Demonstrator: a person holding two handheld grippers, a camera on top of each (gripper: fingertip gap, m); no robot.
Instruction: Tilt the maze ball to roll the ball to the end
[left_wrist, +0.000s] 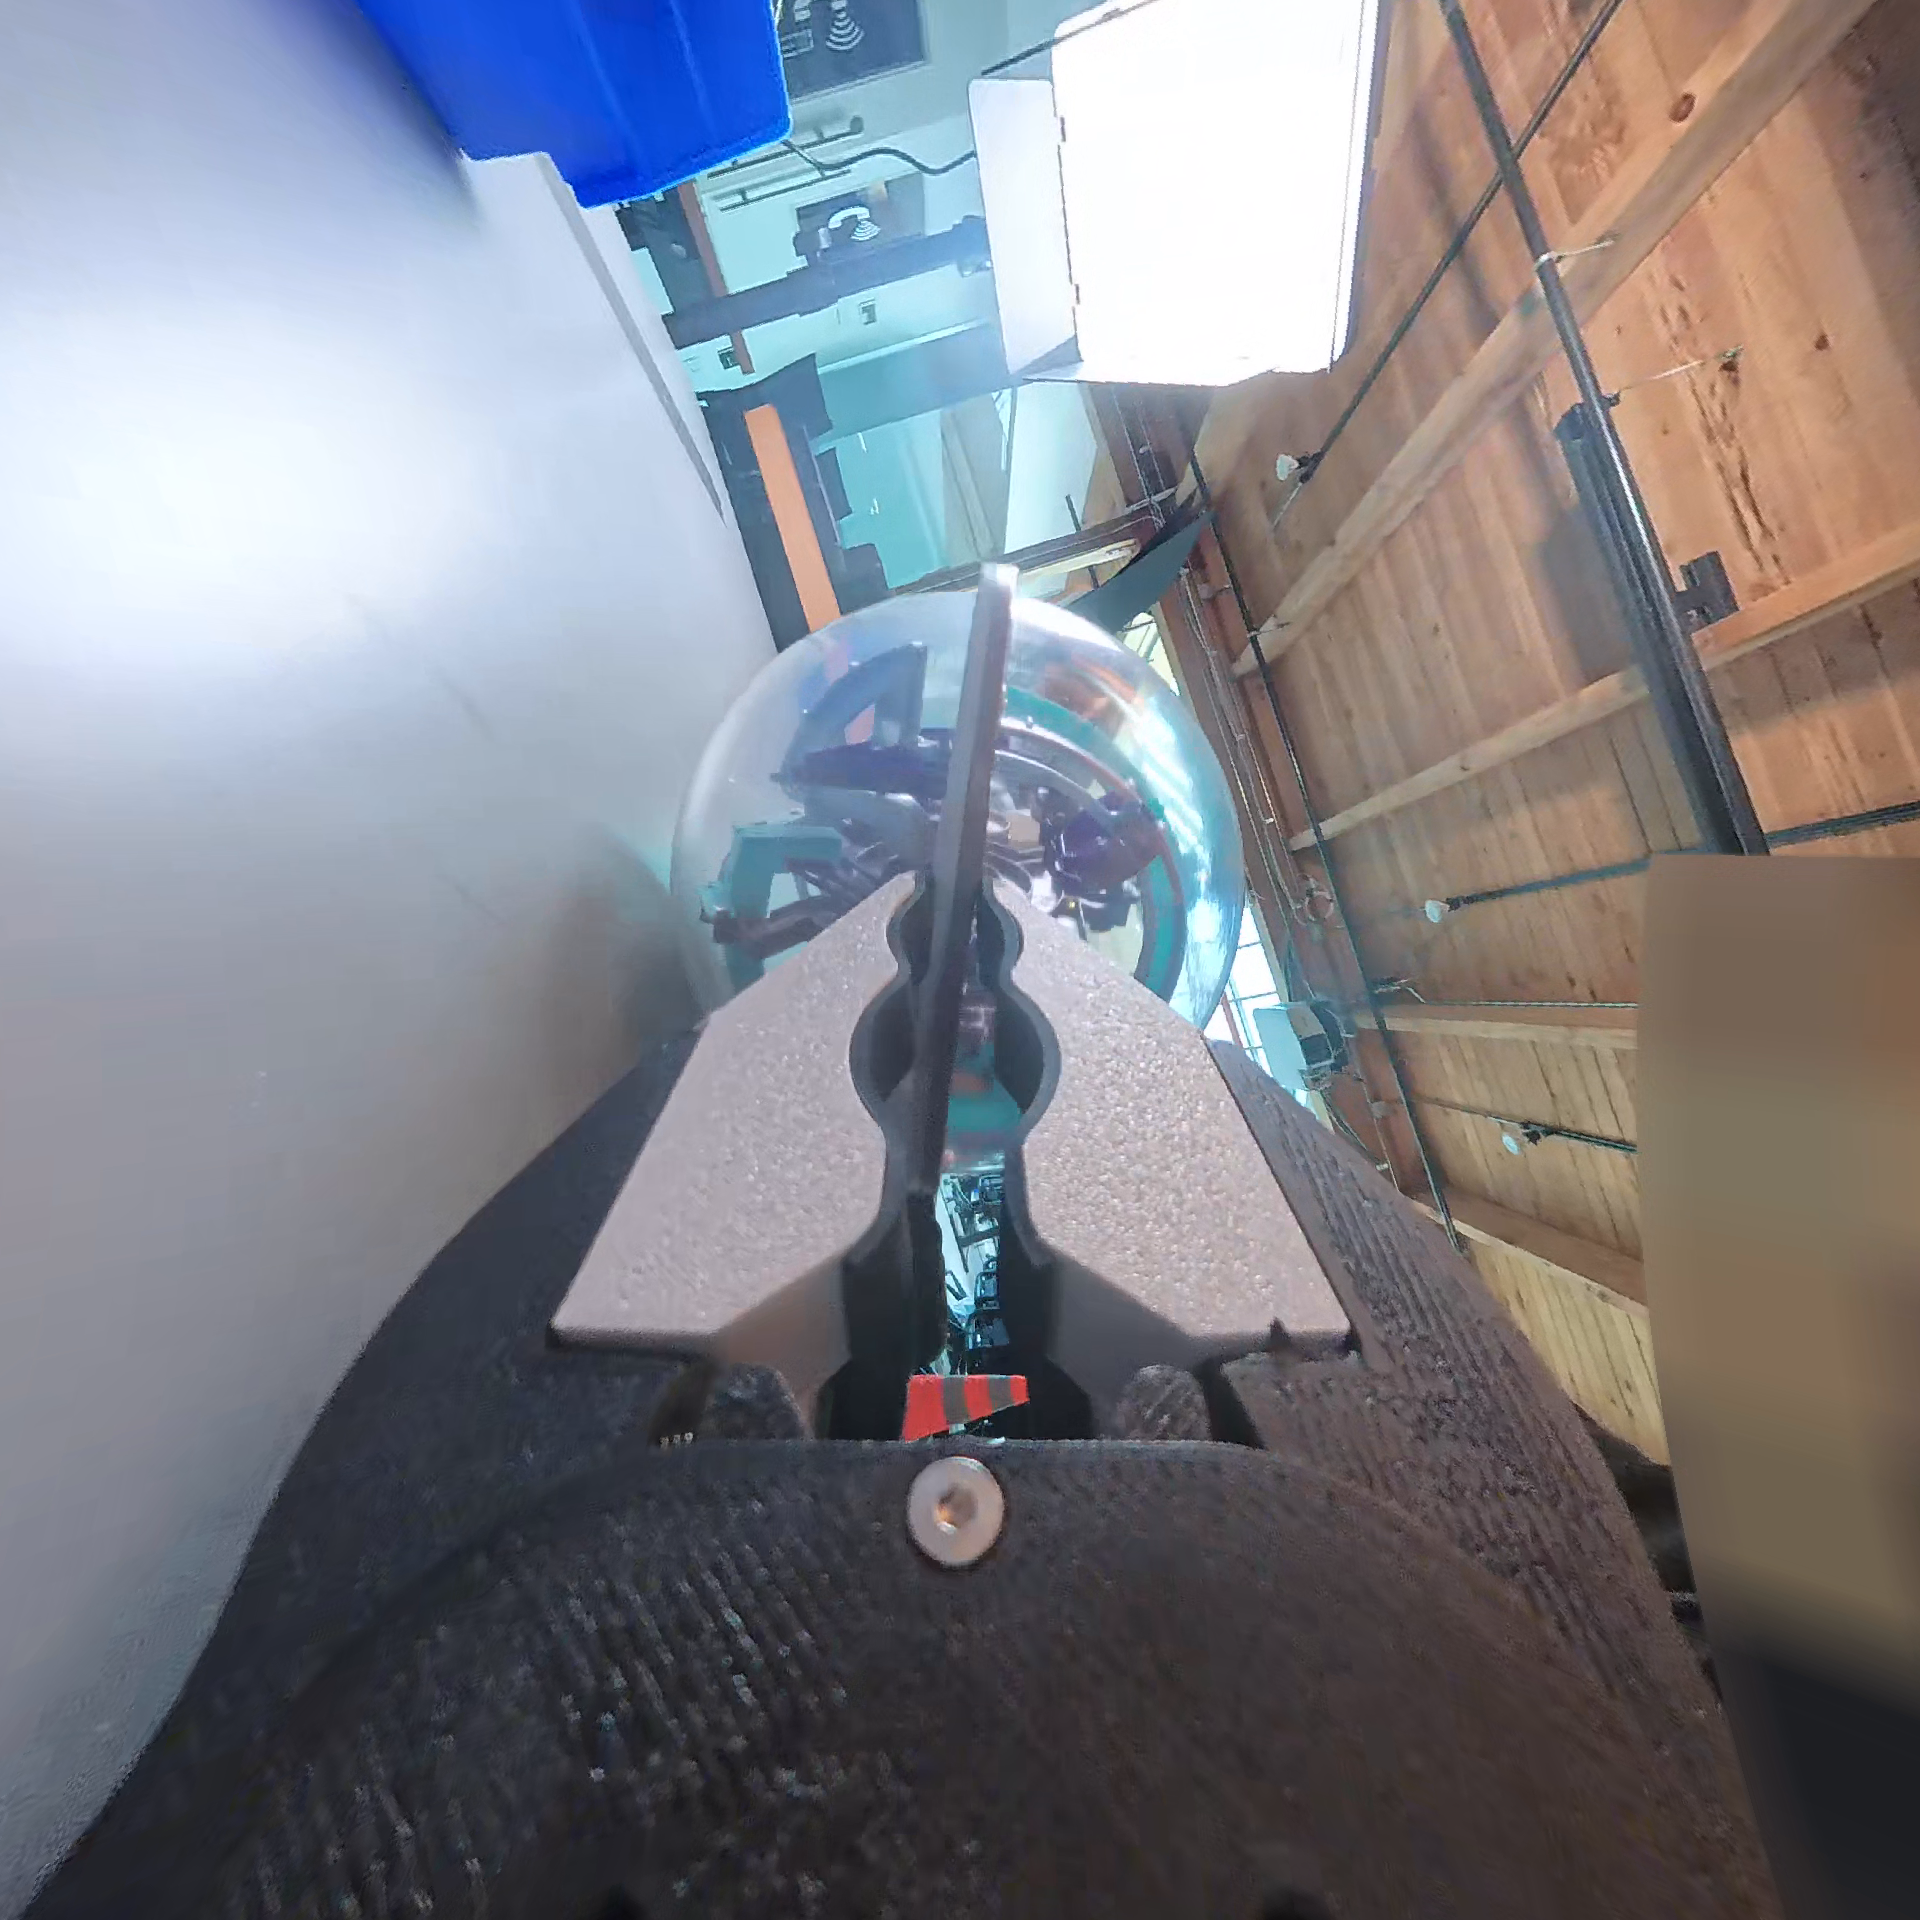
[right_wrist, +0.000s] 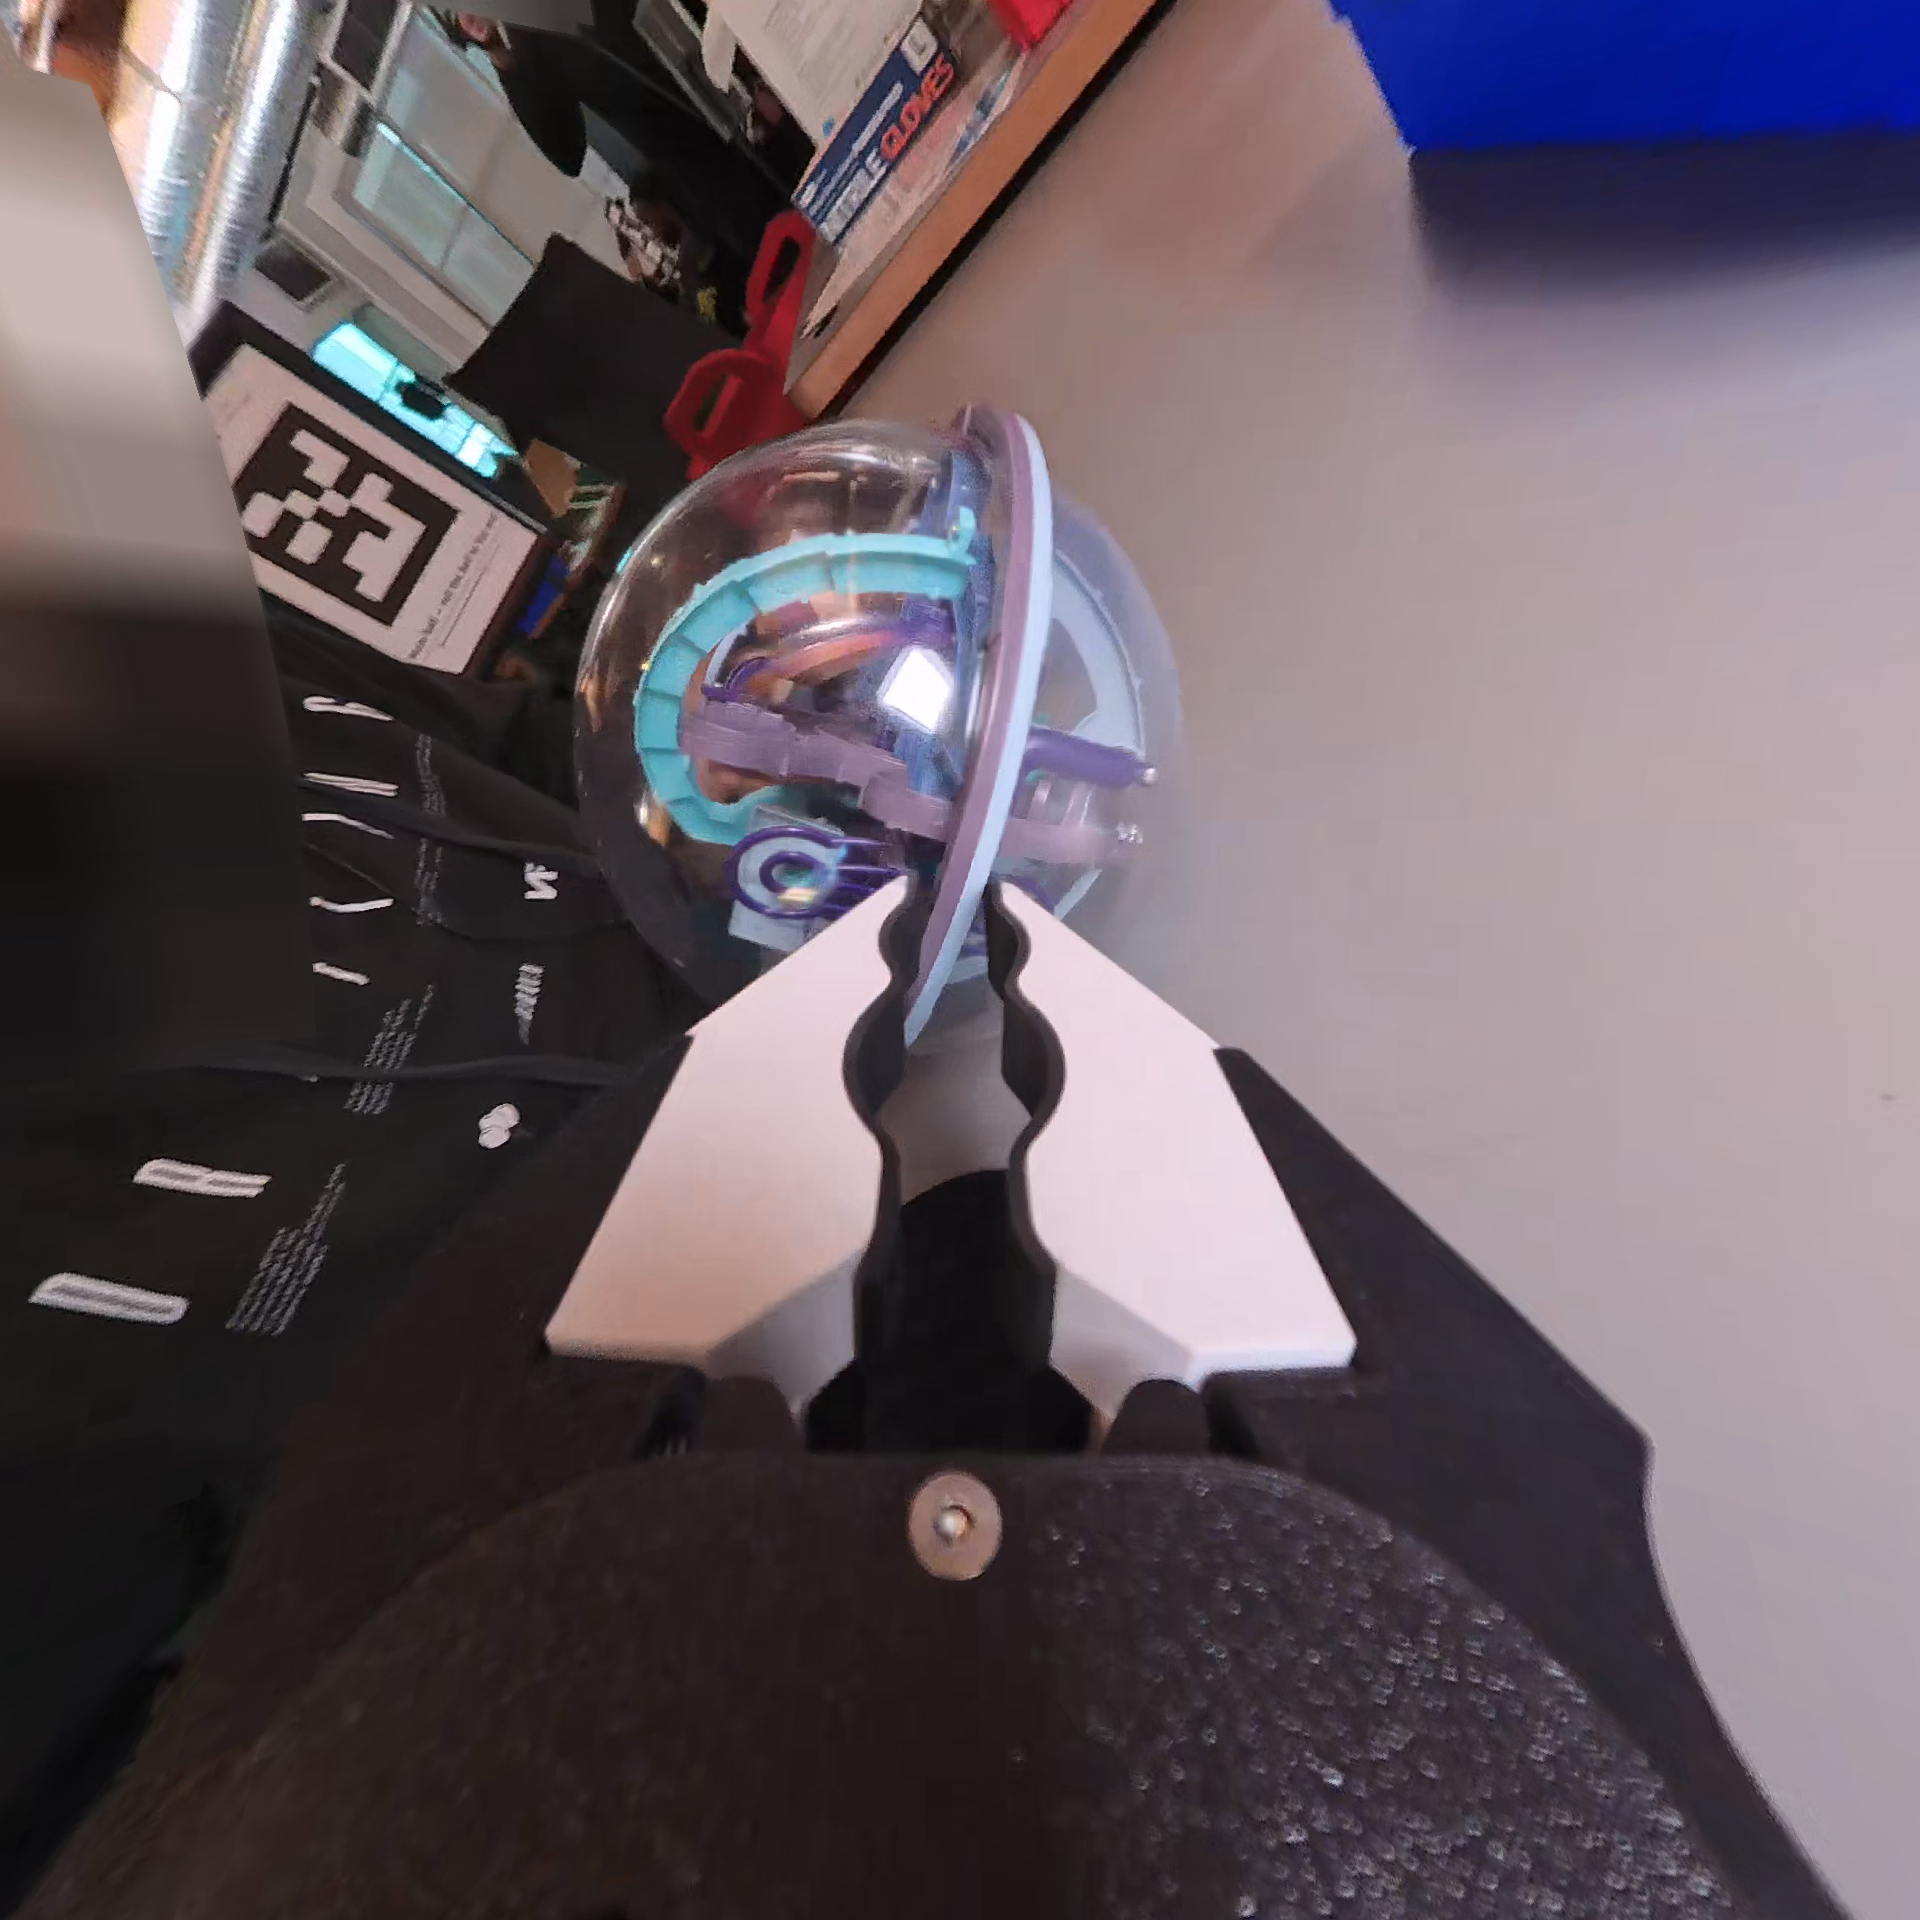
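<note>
The maze ball (left_wrist: 831, 779) is a clear sphere with teal and purple tracks inside and a flat rim (left_wrist: 977, 727) around its middle. It is held up off the white table (left_wrist: 260, 623). My left gripper (left_wrist: 951, 904) is shut on that rim, which runs deep between the pads. In the right wrist view the maze ball (right_wrist: 790, 644) sits just past my right gripper (right_wrist: 948, 904). Its purple and pale blue rim (right_wrist: 1023, 623) stands between the fingertips, with a thin gap on the right pad's side. The small ball inside cannot be made out.
A blue bin (left_wrist: 582, 83) stands at the table's far end and also shows in the right wrist view (right_wrist: 1662, 62). A person's black garment (right_wrist: 312, 935) is close on the left. A black-and-white marker board (right_wrist: 343, 509), a red object (right_wrist: 748, 353) and a box (right_wrist: 883, 125) lie behind.
</note>
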